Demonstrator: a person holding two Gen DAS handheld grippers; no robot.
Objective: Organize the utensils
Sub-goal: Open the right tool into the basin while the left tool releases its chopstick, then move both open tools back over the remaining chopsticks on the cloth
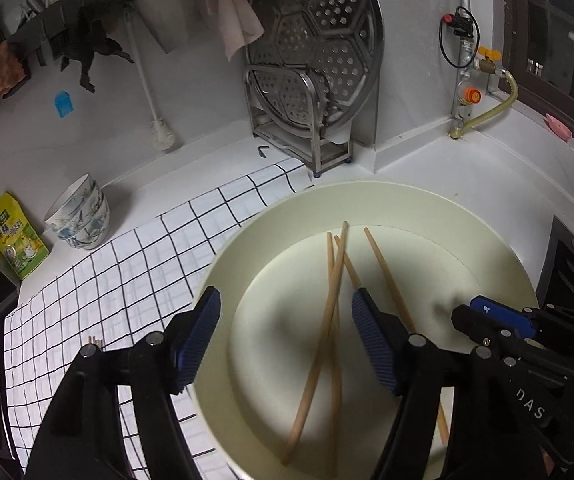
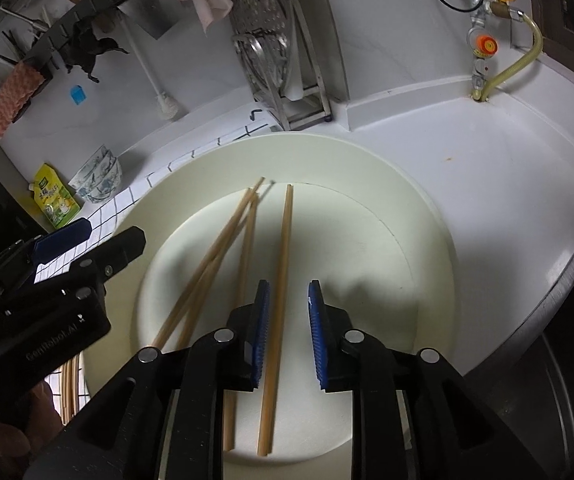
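We see four chopsticks (image 2: 247, 248) lying loose in the cream plate (image 2: 427, 240); our left gripper (image 1: 287, 332) gapes wide above them, our right gripper (image 2: 287, 336) straddles one, unclenched.

Both grippers tilt steeply down over the plate (image 1: 427, 208). The left gripper (image 1: 285, 338) stands with its jaws wide apart, gripping nothing. The right gripper (image 2: 289, 334), just beside it, has its jaws slightly parted, pads clear of anything.
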